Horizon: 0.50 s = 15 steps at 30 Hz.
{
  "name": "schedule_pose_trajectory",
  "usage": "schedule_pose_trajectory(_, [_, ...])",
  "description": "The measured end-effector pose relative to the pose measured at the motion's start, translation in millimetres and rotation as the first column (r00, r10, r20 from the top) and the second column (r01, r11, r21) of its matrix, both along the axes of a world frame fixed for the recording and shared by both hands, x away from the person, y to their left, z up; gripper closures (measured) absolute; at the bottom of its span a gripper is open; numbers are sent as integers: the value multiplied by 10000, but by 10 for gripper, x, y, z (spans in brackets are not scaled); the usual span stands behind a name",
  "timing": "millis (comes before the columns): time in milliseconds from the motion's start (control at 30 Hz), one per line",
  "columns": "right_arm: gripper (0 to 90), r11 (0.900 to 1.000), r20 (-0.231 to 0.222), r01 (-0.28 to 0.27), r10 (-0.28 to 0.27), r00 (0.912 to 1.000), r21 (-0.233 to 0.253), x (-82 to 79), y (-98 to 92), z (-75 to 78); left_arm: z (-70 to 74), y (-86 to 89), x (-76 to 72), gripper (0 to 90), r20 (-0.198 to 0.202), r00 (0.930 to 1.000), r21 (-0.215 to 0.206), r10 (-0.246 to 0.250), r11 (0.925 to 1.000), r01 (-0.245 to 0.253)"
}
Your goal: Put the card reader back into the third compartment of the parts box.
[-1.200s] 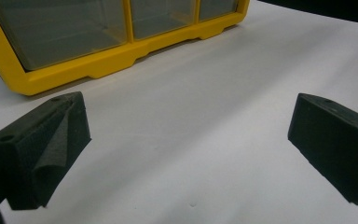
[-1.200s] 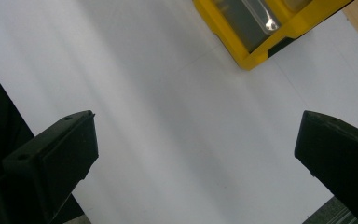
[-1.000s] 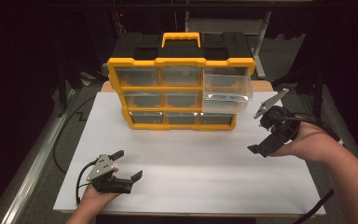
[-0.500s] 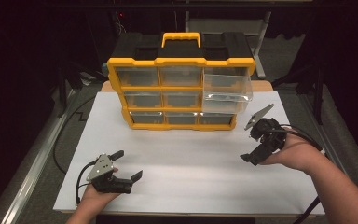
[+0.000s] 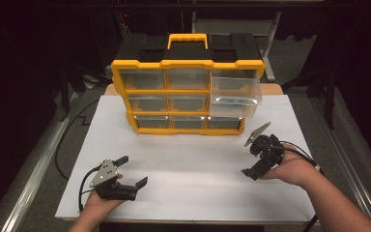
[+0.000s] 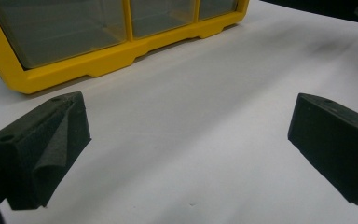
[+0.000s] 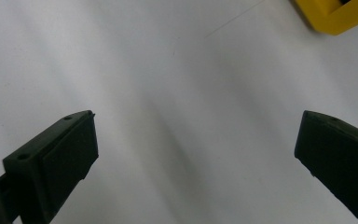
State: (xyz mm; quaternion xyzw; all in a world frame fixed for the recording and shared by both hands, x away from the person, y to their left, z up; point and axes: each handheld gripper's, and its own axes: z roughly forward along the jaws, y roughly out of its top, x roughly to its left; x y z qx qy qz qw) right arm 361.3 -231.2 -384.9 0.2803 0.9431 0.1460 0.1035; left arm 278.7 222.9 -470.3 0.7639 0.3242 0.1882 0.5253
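A yellow and black drawer organizer (image 5: 186, 94) stands at the back of the white table (image 5: 193, 164), with clear drawers in three rows. Its top right drawer (image 5: 235, 92) is pulled out. My left gripper (image 5: 131, 171) rests near the front left of the table, open with nothing between its jaws; its own view shows the organizer's yellow base (image 6: 116, 56) ahead. My right gripper (image 5: 253, 157) hovers low at the right, in front of the organizer, open and empty. In the right gripper view a yellow corner of the organizer (image 7: 338, 14) sits at the top right.
Dark floor and metal rails (image 5: 34, 169) flank the table on both sides. A black cable (image 5: 65, 140) runs along the left edge. White tabletop stretches between the two grippers.
My right gripper has moved down and leftward toward the table's middle, from beside the open drawer to a spot in front of the organizer. The left gripper has stayed put.
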Motion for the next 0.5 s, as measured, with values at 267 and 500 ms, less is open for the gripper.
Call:
schedule_pose_trajectory(267, [3, 9999, -33, 122, -122, 9999, 110, 2, 27, -298, -2, -1, 1, 2, 2, 10000, 28, -7, 10000, 7])
schedule_pose_trajectory(500, [3, 9977, 415, 293, -319, 9986, 613, -33, 35, -461, -4, -4, 3, 2, -15, 10000, 13, -9, 10000, 9])
